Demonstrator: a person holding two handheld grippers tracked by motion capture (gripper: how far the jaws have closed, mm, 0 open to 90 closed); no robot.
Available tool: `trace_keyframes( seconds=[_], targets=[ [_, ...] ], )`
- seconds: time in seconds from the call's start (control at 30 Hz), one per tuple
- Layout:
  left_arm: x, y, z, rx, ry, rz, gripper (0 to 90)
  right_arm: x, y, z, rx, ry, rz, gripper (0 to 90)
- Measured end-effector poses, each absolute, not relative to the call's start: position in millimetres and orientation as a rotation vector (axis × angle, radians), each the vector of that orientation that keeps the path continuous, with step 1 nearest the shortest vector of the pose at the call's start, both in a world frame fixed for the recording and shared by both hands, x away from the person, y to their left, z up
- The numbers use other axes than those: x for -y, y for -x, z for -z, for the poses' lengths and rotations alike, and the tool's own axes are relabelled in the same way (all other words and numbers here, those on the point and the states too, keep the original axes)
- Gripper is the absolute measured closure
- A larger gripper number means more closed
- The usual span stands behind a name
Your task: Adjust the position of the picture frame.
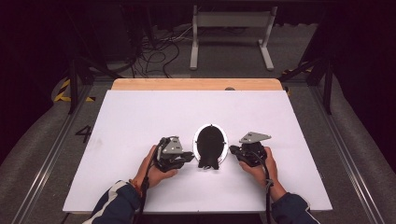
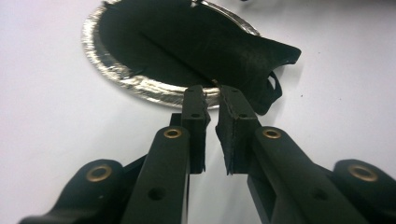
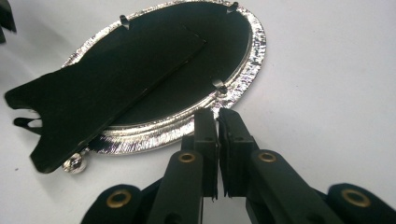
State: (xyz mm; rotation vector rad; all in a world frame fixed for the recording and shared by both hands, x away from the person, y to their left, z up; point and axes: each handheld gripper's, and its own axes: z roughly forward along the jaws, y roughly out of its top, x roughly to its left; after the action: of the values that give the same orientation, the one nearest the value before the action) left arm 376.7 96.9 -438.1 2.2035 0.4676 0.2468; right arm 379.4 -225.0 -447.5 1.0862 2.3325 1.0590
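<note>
White tabletop [image 1: 140, 121], dark room behind. Centre frame lies an oval silver picture frame [image 1: 210, 145] face down, stand flap pointing to the lower edge, long axis vertical. My left gripper [image 1: 190, 156] is slightly parted and empty; my right gripper [image 1: 232, 150] is nearly closed and empty. Backing looks unopened.

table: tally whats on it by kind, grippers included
oval silver picture frame, lying face down: 1
black stand flap on its back: 1
small metal clips holding the black back, those seen in the right gripper view: 3
left gripper: 1
right gripper: 1
total: 7
</note>
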Motion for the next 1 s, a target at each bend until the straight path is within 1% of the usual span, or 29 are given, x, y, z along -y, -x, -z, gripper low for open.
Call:
trace_keyframes(
  seconds=[0.03, 0.1, 0.2, 0.33, 0.5, 0.57, 0.8, 0.83, 0.87, 0.9, 0.93, 1.0],
  targets=[
    [-102, -376, 436, -0.483, -2.188, -0.252, 78.3, 227, -378, 446, -2.328, -1.091, -1.073, 86.8],
    [-114, -373, 433, -0.491, -2.171, -0.262, 74.6, 232, -374, 443, -2.325, -1.092, -1.112, 86.1],
    [-122, -369, 432, -0.490, -2.164, -0.280, 72.5, 232, -372, 442, -2.327, -1.079, -1.116, 85.6],
    [-135, -361, 429, -0.476, -2.156, -0.306, 66.4, 232, -367, 439, -2.330, -1.051, -1.110, 84.1],
    [-153, -349, 432, -0.488, -2.168, -0.354, 55.1, 233, -362, 436, -2.348, -1.043, -1.128, 81.5],
    [-157, -347, 432, -0.492, -2.168, -0.359, 53.5, 233, -361, 436, -2.354, -1.040, -1.136, 80.4],
    [-190, -332, 440, -0.587, -2.147, -0.402, 40.5, 235, -359, 435, -2.371, -1.048, -1.137, 76.1],
    [-190, -332, 440, -0.587, -2.147, -0.402, 38.9, 235, -359, 435, -2.371, -1.048, -1.137, 76.1],
    [-197, -329, 442, -0.616, -2.138, -0.412, 36.3, 234, -358, 435, -2.385, -1.038, -1.130, 74.3],
    [-197, -329, 442, -0.616, -2.138, -0.412, 34.3, 233, -357, 435, -2.392, -1.033, -1.125, 74.0],
    [-201, -327, 443, -0.627, -2.135, -0.413, 34.3, 233, -357, 435, -2.392, -1.033, -1.125, 74.0],
    [-207, -324, 446, -0.647, -2.123, -0.407, 30.2, 230, -357, 436, -2.409, -1.019, -1.117, 72.4]
  ],
)
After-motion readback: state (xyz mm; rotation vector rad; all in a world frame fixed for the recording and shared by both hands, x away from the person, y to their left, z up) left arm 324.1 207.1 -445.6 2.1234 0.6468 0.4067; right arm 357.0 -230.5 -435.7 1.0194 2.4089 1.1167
